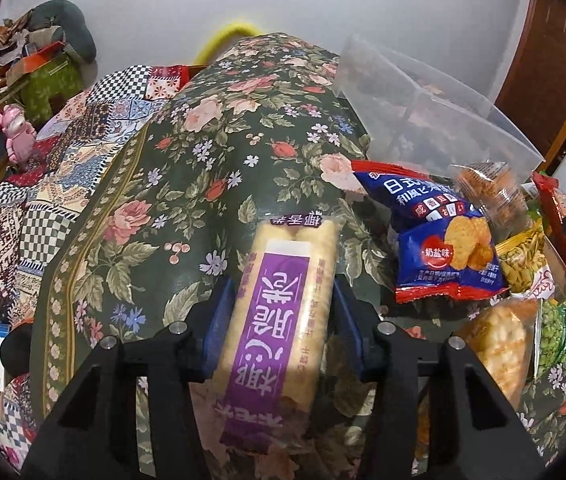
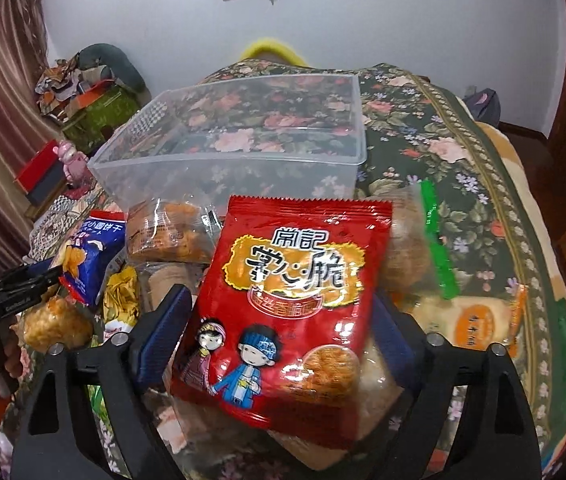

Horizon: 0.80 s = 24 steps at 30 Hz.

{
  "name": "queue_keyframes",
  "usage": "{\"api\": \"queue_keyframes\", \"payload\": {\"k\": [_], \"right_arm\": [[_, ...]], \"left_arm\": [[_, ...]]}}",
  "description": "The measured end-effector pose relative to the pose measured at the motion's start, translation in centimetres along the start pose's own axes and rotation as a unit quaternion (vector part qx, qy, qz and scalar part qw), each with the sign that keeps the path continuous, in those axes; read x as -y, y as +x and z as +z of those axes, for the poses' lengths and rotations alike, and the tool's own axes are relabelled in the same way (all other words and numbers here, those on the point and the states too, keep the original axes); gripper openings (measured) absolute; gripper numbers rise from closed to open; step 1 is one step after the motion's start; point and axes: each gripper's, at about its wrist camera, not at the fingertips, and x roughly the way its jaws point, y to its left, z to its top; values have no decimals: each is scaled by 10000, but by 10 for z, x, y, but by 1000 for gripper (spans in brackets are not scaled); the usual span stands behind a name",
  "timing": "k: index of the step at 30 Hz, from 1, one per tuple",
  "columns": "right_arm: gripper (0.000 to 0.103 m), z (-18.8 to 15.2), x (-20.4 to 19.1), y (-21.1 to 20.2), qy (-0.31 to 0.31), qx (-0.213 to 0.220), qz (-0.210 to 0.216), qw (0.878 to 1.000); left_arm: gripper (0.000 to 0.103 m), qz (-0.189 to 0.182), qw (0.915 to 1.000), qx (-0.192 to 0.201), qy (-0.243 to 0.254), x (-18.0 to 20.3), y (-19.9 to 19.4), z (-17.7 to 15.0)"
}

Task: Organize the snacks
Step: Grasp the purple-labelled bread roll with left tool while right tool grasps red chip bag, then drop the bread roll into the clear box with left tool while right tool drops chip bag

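My left gripper is shut on a long pale cracker pack with a purple label, held above the floral cloth. My right gripper is shut on a red snack bag with cartoon figures, held over the snack pile. A clear plastic bin stands just beyond the pile; it shows at the right in the left wrist view. A blue biscuit bag lies at the left edge of the pile, also in the right wrist view.
Several loose snack packs lie in a pile on the floral-covered table. A green-strip clear pack and an orange-labelled pack lie to the right. A pink figurine and boxes sit off the left side.
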Motion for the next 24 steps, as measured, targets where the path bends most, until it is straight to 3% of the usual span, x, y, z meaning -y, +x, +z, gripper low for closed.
{"api": "queue_keyframes", "payload": {"k": [5, 11, 24], "right_arm": [[86, 0, -5, 11, -146, -113, -212, 9996], [63, 1, -1, 5, -139, -33, -260, 9996], [63, 16, -3, -26, -104, 421, -106, 9990]], "left_arm": [[47, 42, 9999, 57, 77, 3, 0, 1], [46, 22, 9998, 164, 62, 7, -12, 3], [46, -52, 9965, 818, 158, 34, -66, 36]]}}
